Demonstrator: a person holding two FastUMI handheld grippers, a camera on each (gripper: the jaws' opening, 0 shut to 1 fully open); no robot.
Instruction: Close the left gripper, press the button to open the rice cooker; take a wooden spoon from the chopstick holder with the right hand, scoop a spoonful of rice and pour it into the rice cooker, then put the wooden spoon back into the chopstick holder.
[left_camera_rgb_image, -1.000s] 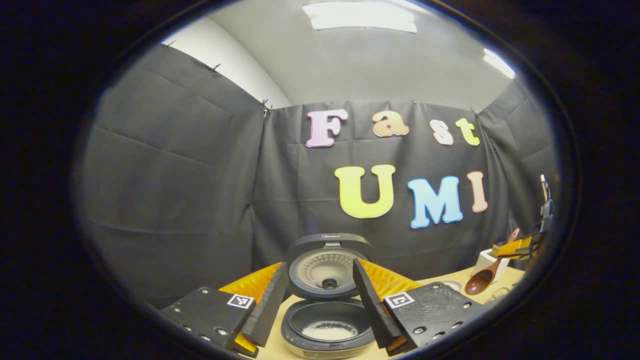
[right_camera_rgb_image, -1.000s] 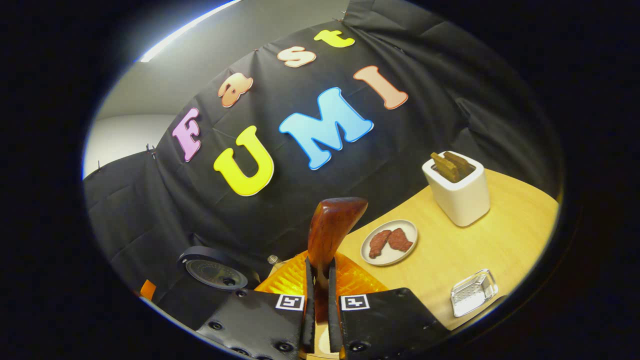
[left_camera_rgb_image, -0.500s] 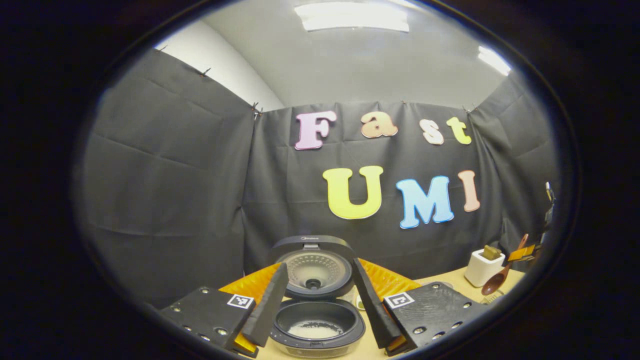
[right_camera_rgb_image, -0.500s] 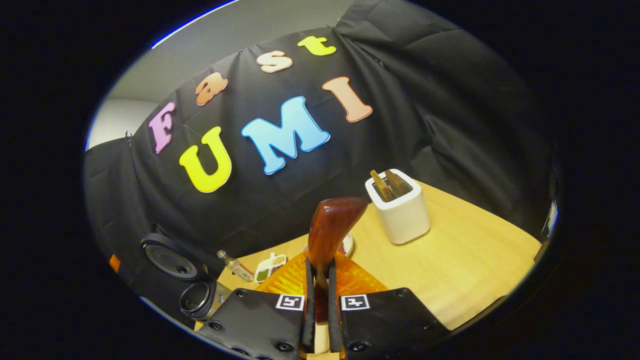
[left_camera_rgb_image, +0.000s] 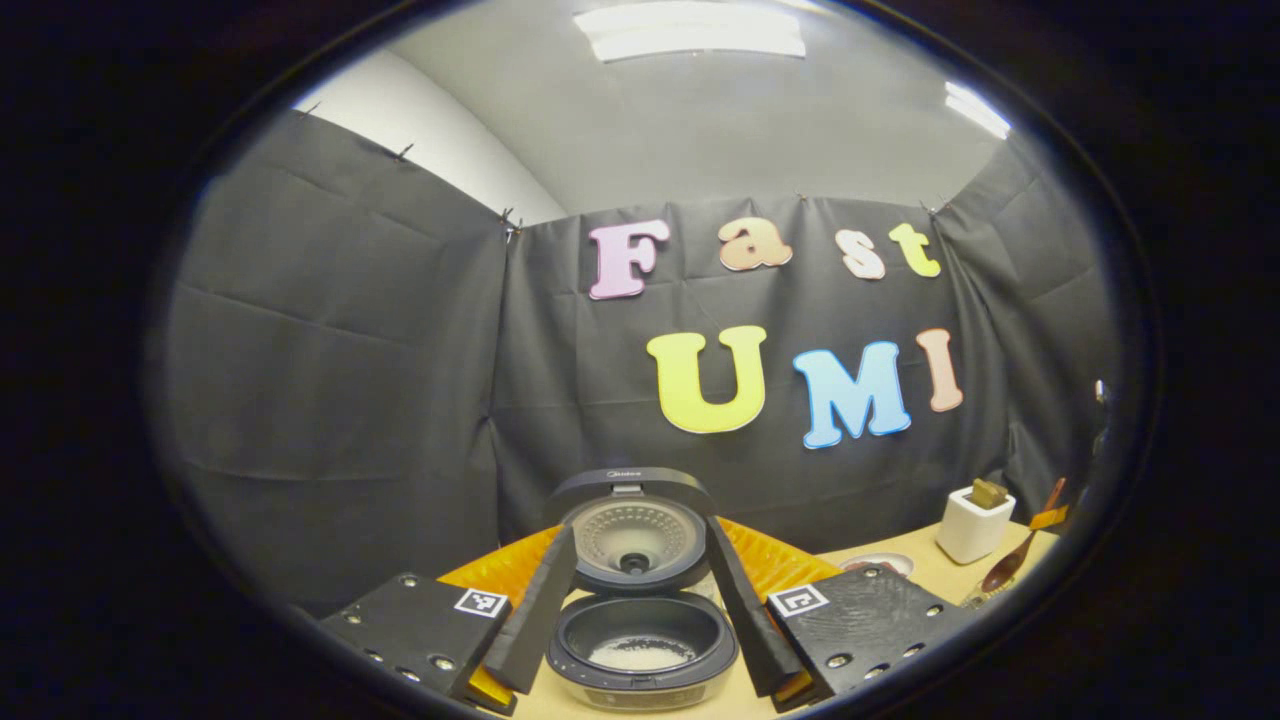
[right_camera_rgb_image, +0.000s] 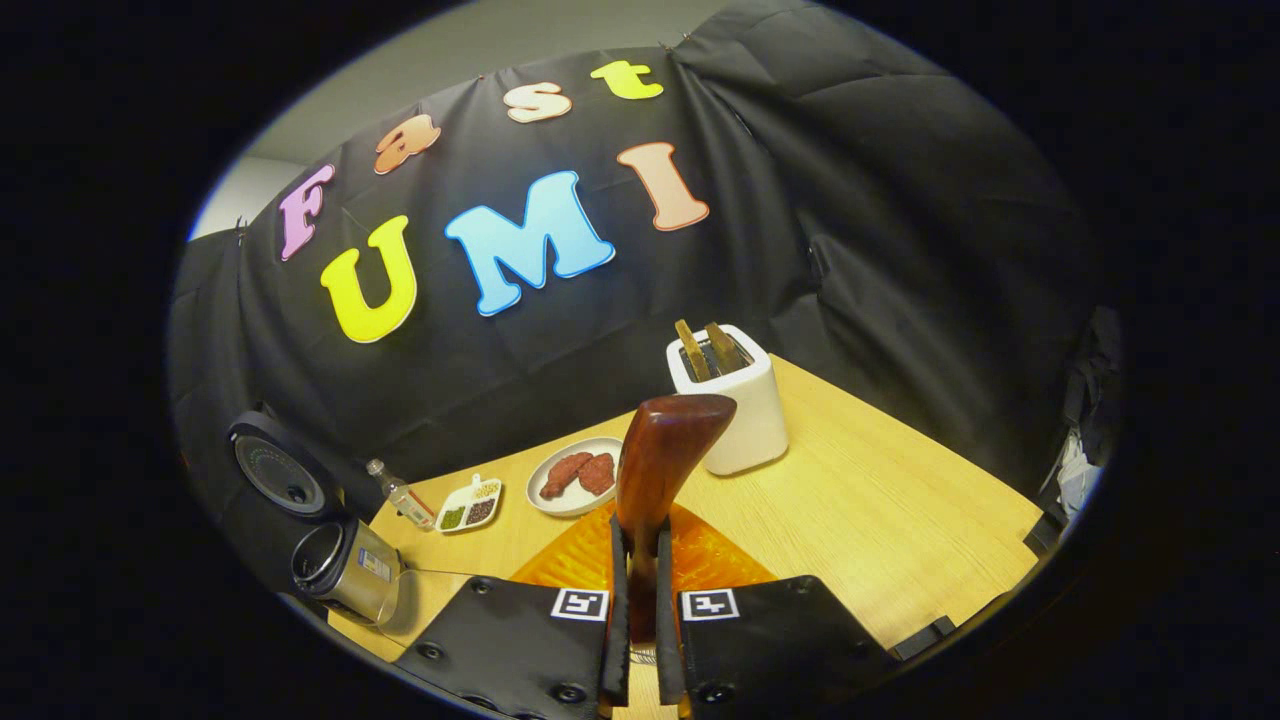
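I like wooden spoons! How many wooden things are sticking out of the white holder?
2. Both stand side by side in the white holder at the table's far side: one on the left, one on the right. More could hide inside.

Sitting on the pale wooden table (right_camera_rgb_image: 880, 500) are one dark round rice cooker (left_camera_rgb_image: 640, 650) with its lid up, one white square chopstick holder (right_camera_rgb_image: 735, 405) holding two wooden sticks (right_camera_rgb_image: 705, 348), one white plate (right_camera_rgb_image: 575, 478) carrying two reddish meat pieces (right_camera_rgb_image: 582, 474), one small divided dish (right_camera_rgb_image: 468, 506) and one small clear bottle (right_camera_rgb_image: 403, 497). One glossy brown wooden spoon (right_camera_rgb_image: 660, 460) is showing.
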